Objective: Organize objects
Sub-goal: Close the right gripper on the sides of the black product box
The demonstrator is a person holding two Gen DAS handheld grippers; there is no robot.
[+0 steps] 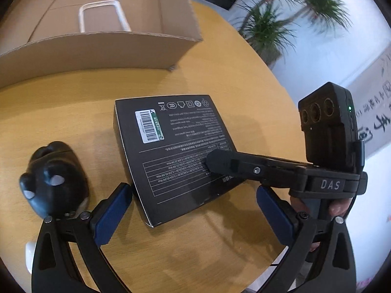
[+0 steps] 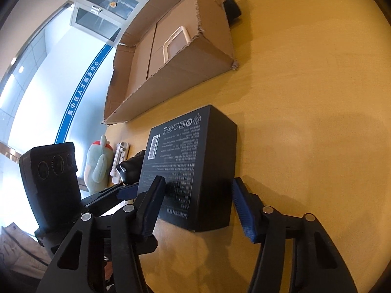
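One clear case (image 1: pixel 102 15) already lay in the carton (image 1: pixel 97 46), upper left — my right hand-held gripper (image 2: pixel 195 207) straddled the black box (image 2: pixel 193 161), jaws apart; left hand-held gripper (image 1: pixel 193 210) open; mouse (image 1: pixel 53 178) remained.

Both claws (image 1: pixel 193 210) (image 2: pixel 195 202) parted, angled downward

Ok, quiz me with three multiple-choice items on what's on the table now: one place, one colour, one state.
1. Where is the white-rimmed clear plastic case? A in the brown cardboard box; B on the floor; C in a gripper.
2. What colour are the pads on the left gripper? A red; B blue; C green.
3. The cardboard box is: A taped shut; B flattened; C open-topped.
Answers: A, the case lies on the box floor; B, both pads look blue; C, the box's inside is visible.
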